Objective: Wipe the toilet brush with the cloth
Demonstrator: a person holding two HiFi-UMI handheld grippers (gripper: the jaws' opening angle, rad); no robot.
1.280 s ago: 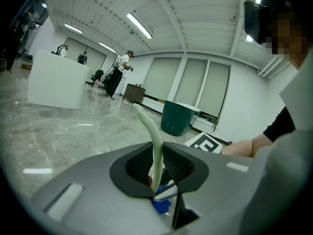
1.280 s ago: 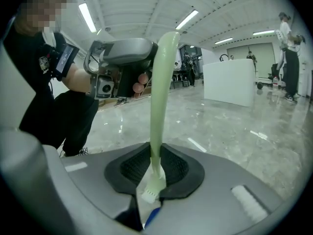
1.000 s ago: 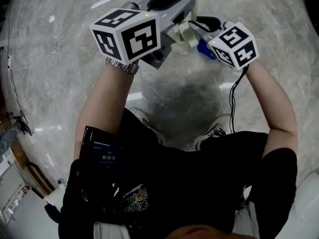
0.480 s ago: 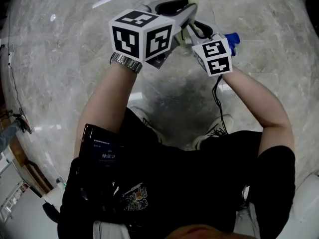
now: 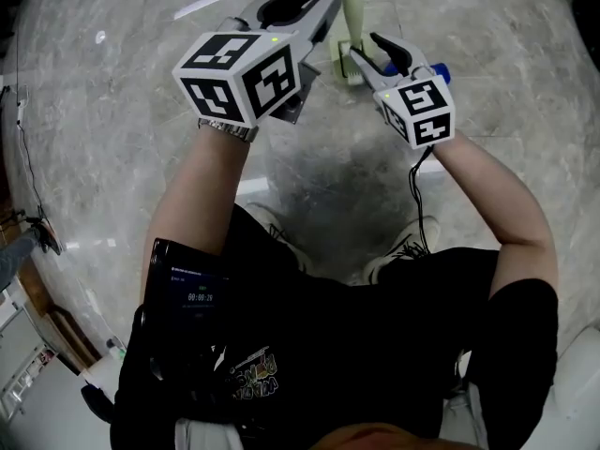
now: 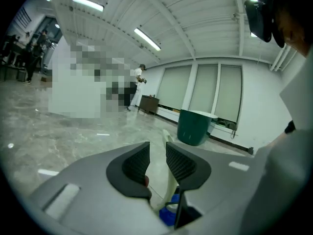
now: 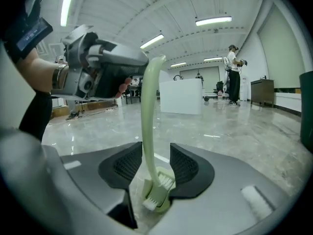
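The pale green toilet brush (image 5: 352, 26) stands upright on the marble floor, its white bristles (image 7: 155, 192) resting in its green base. My right gripper (image 5: 372, 51) reaches toward it. Its jaws (image 7: 155, 153) are opening, and the handle (image 7: 148, 116) shows in the gap untouched. My left gripper (image 5: 314, 0) is up by the handle's top, also opening. The handle (image 6: 168, 180) appears in its narrow gap (image 6: 157, 150) without being pressed. A blue cloth (image 5: 442, 71) peeks out beside the right gripper; what holds it is hidden.
A dark green bin (image 6: 195, 126) stands by the windows. A white counter (image 7: 181, 97) and several people are farther off across the hall. The person's shoes (image 5: 403, 247) are on the floor just below the grippers.
The brush head has left the spot between the grippers and now rests on the floor. The right gripper has turned and its jaws have spread. The blue cloth has shifted to that gripper's far side.
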